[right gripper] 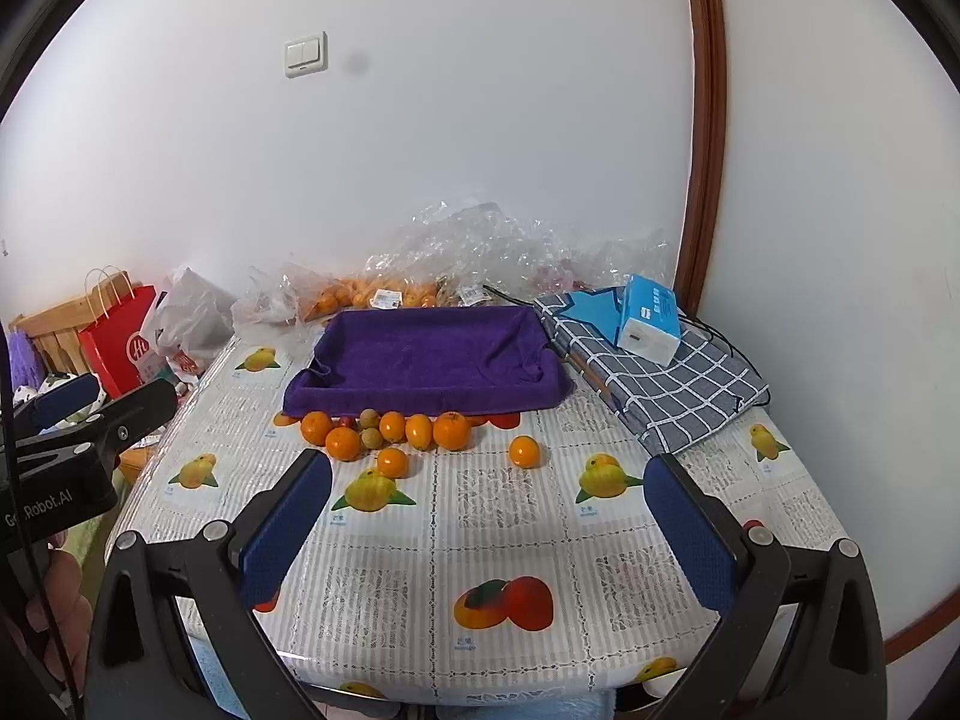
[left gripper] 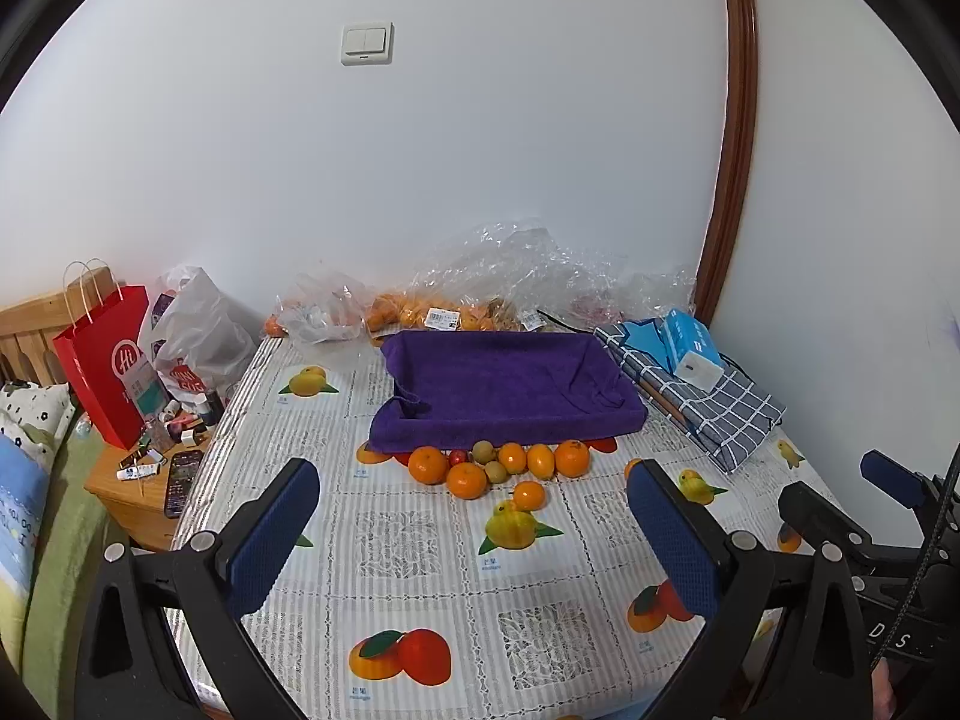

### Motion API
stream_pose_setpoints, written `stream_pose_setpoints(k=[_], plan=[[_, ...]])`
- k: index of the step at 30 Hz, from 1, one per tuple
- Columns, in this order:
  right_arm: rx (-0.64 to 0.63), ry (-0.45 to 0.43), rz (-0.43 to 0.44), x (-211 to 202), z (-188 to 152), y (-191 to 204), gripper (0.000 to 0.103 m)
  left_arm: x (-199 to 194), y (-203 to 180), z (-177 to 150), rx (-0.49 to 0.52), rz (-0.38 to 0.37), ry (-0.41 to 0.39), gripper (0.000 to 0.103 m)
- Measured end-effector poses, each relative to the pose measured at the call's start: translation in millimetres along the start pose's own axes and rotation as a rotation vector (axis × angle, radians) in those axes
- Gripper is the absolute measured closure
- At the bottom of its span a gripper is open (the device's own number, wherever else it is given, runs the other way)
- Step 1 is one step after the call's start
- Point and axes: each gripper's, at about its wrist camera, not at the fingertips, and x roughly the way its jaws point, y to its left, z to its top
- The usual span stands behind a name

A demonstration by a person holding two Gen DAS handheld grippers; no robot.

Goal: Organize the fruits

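I have both hand-held grippers hovering over the near part of the counter (right gripper: 510,546), and neither holds anything. The left hand-held gripper (left gripper: 474,540) has its blue pads spread wide, and so does the right hand-held gripper (right gripper: 489,531).

The fruit sits on the fruit-print cloth just in front of the purple tray (right gripper: 420,360), which has a towel lining and nothing in it that I can see. I count eight oranges. Six are bunched in a cluster (right gripper: 384,429) against the tray's front edge, together with two small brownish-green fruits (right gripper: 370,420) and one small red fruit (left gripper: 458,457) tucked between them. A seventh orange (right gripper: 393,462) lies just in front of that cluster. The eighth orange (right gripper: 524,451) lies apart to the right, roughly between my right fingers in that view; in the left view it is mostly hidden behind a pad.

Behind the tray, against the wall, are clear plastic bags (left gripper: 516,276) with more oranges inside; I cannot count those. One tissue box (right gripper: 651,327) rests on one folded checked cloth (right gripper: 672,384) to the tray's right.
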Motion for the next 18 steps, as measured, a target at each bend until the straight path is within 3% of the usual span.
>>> stream_pose_setpoints(k=[8, 18], plan=[[0.001, 0.002, 0.003, 9, 1, -1, 0.001, 3, 0, -1, 0.003, -0.002, 0.001, 0.000], [0.008, 0.018, -0.007, 45, 2, -5, 0.001, 38, 9, 7, -0.029, -0.035, 0.030, 0.000]])
